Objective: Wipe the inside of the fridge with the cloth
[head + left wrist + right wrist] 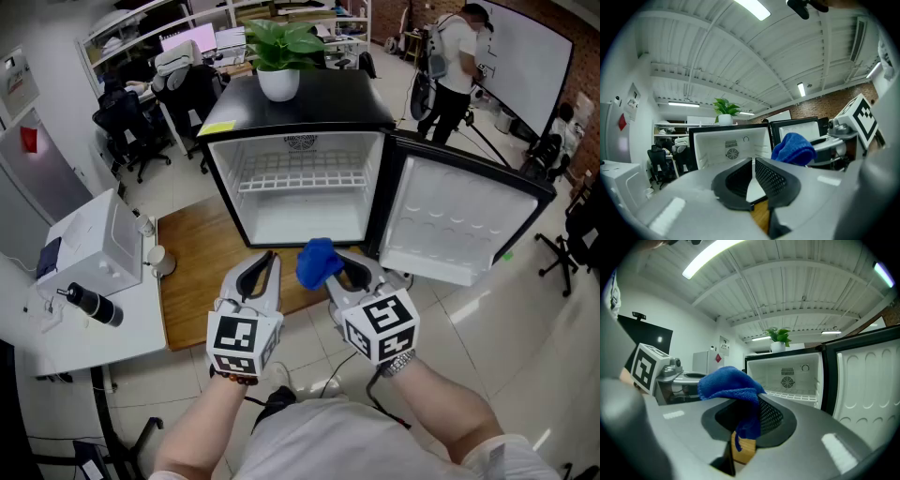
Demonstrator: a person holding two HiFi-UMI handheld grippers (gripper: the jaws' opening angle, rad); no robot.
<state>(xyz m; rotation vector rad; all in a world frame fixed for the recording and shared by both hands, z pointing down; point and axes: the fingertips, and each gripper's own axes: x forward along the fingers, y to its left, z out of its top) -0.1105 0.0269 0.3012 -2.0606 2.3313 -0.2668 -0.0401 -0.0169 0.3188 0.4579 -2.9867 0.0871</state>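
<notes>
In front of the open fridge, the right gripper [339, 266] is clenched on a crumpled blue terry cloth [317, 262]. The right gripper view shows the cloth [729, 383] bunched over the top of the right gripper [750, 404], with a fold hanging down between the jaws, which pinch it. The cloth is held in the air just short of the front lower edge of the compact black fridge with a white interior [302, 217], outside the cabinet and not touching it.

The left gripper [265, 259] hovers just beside the right one, level with it and apart from the cloth. In the left gripper view its jaws [753, 161] are drawn together with only a thin slit between them and nothing gripped; the cloth [793, 147] shows off to its right.

The fridge stands at the back right corner of a brown wooden floor board [202, 258]. Its white-lined door [459, 220] is swung wide open to the right. One white wire shelf [300, 178] spans the upper part of the interior, and a round fan grille [787, 380] sits in the back wall. A green leafy plant in a white pot [278, 82] stands at the back of the fridge's top.

At the left, a white surface [141, 328] carries a white boxy appliance [89, 244] and a black bottle [94, 305] lying on its side near the front edge. A person [455, 66] stands in the background by a whiteboard.
</notes>
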